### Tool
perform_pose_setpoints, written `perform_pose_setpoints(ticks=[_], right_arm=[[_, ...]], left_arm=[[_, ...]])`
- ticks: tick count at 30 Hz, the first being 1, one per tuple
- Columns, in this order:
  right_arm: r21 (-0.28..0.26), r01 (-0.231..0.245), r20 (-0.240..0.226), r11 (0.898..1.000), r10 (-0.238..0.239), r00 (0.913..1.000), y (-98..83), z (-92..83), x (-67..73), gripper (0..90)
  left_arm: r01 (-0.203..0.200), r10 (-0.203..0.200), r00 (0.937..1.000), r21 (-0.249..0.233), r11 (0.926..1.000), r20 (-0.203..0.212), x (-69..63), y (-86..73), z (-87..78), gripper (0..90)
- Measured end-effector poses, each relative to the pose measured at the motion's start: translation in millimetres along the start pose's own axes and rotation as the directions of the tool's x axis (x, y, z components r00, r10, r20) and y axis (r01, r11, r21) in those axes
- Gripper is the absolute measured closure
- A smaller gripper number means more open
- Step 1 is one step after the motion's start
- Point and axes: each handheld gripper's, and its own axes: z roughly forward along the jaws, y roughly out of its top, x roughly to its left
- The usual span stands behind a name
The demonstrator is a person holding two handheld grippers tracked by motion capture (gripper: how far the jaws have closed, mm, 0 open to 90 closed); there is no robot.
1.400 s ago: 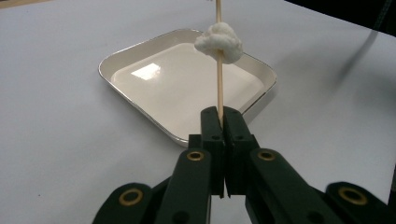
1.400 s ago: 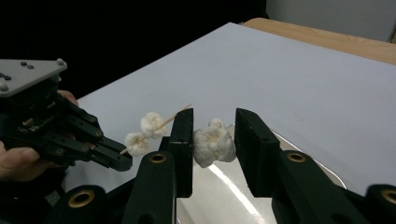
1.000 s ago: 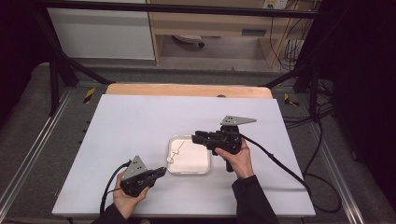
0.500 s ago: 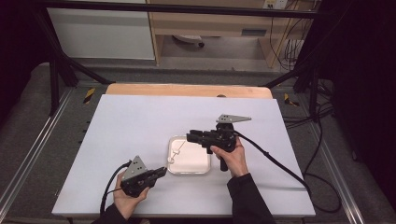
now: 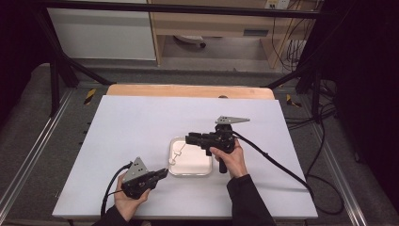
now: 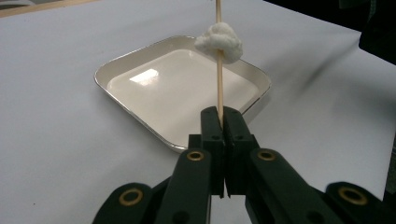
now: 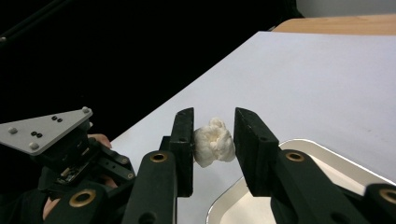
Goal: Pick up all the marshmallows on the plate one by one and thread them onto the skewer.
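left gripper (image 6: 219, 122) jaws clamp skewer (image 6: 217, 56) | right gripper (image 7: 214, 140) jaws parted — flanking marshmallow (image 7: 213, 142) | tray (image 5: 203, 165) mid-table

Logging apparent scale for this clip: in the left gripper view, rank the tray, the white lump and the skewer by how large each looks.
1. White tray, widest by far.
2. Skewer, long but very thin, held in the left tool.
3. White lump, smallest in extent; bulkier than the skewer, so that pair is arguable.

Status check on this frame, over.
Left gripper shut on skewer. Right gripper open around white lump on it. Tray below, nothing blocking.
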Motion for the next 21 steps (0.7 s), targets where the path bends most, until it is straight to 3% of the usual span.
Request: perform_pose_setpoints(ticks=[8,15,21], right_arm=[[0.017,-0.016,-0.021,1.000,0.016,0.9997,-4.0,4.1,-0.6,71.9],[0.029,-0.019,-0.033,0.999,0.020,0.9992,-5.2,5.3,-0.7,73.6],[0.050,0.004,-0.030,0.999,-0.002,0.9995,-8.9,6.9,0.3,75.8]], left_arm=[[-0.004,0.004,1.0000,0.003,1.0000,0.002,0.0,-0.4,0.4,88.5],[-0.032,0.031,0.9995,0.025,0.9992,0.009,-2.0,-0.6,2.9,88.6],[-0.042,0.042,0.9991,0.040,0.9983,0.004,-2.5,-1.0,4.0,88.7]])
